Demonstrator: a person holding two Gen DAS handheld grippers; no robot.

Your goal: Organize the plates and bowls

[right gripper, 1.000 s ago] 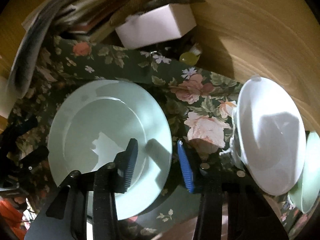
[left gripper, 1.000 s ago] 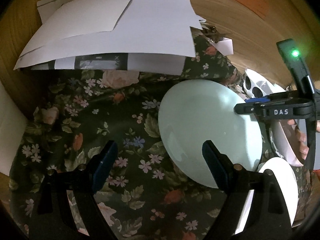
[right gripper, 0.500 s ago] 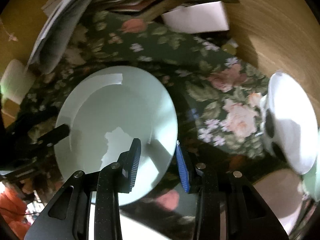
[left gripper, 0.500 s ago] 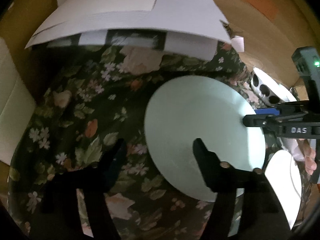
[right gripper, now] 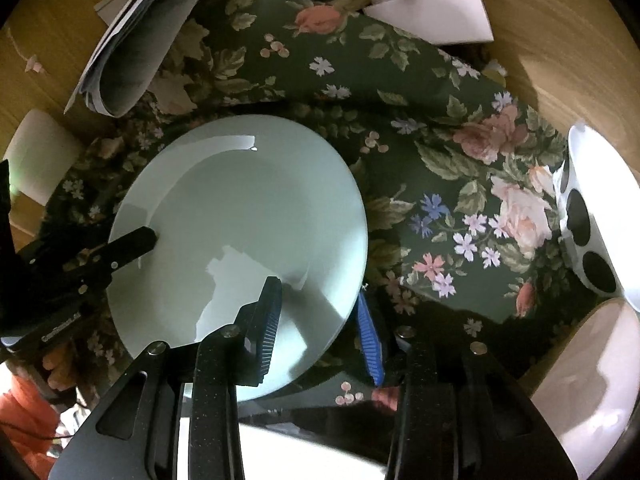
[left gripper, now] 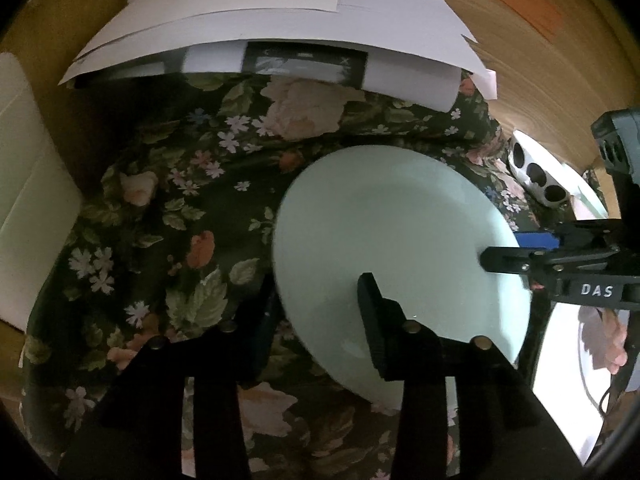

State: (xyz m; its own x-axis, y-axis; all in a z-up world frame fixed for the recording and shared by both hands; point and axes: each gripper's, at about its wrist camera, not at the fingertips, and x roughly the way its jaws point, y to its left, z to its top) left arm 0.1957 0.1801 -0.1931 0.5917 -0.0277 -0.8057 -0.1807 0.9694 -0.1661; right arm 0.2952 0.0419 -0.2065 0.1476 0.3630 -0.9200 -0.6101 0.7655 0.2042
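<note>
Grippers: two, angled steeply down. Left gripper (left gripper: pixel 320 308) closing across the green plate's (left gripper: pixel 400 232) rim; right gripper (right gripper: pixel 318 320) clamps the opposite rim. Plate lies above floral cloth (right gripper: pixel 420 128). Beyond: one spotted bowl (right gripper: pixel 588 236), paper stacks.

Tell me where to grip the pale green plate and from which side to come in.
Grip the pale green plate at its thin rim, coming in from the outer edge with one finger above and one below. It is flat and wide, so only the rim fits. The left tool, closing, and right tool straddle opposite edges.
</note>
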